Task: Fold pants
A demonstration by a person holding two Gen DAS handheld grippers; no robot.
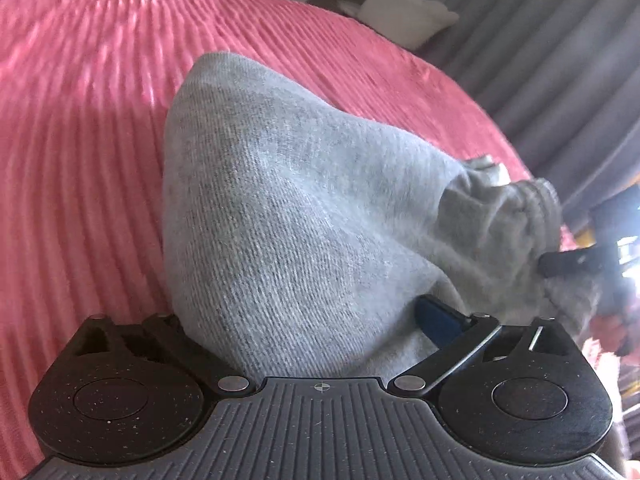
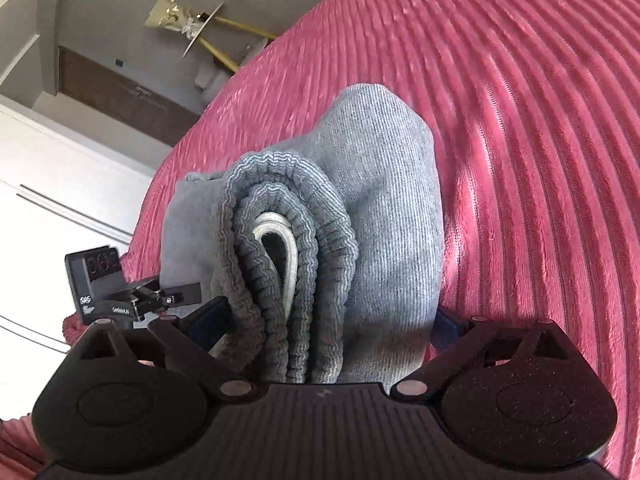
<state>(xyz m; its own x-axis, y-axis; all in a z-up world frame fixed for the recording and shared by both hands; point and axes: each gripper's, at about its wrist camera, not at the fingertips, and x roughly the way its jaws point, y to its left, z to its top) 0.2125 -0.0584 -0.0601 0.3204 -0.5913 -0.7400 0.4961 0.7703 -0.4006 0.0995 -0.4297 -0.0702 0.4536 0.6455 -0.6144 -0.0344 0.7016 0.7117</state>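
Observation:
Grey sweatpants [image 1: 288, 208] hang folded over a pink ribbed bedspread [image 1: 80, 140]. My left gripper [image 1: 308, 320] is shut on the plain grey fabric, which fills the space between its fingers. My right gripper [image 2: 328, 320] is shut on the bunched elastic waistband [image 2: 288, 248] with its white drawstring [image 2: 288, 248] looped inside. The right gripper also shows at the right edge of the left wrist view [image 1: 560, 264], pinching the waistband. The left gripper shows at the left of the right wrist view [image 2: 176, 296], gripping the pants' edge. The pants are lifted, and their far fold points toward the bed.
The pink bedspread [image 2: 520, 160] spreads below and beyond the pants. Grey curtains [image 1: 560, 60] and a white bin [image 1: 404, 12] stand past the bed's edge. A white wardrobe [image 2: 48, 200], a brown door [image 2: 120, 96] and a gold-legged stand [image 2: 224, 40] lie off the bed's other side.

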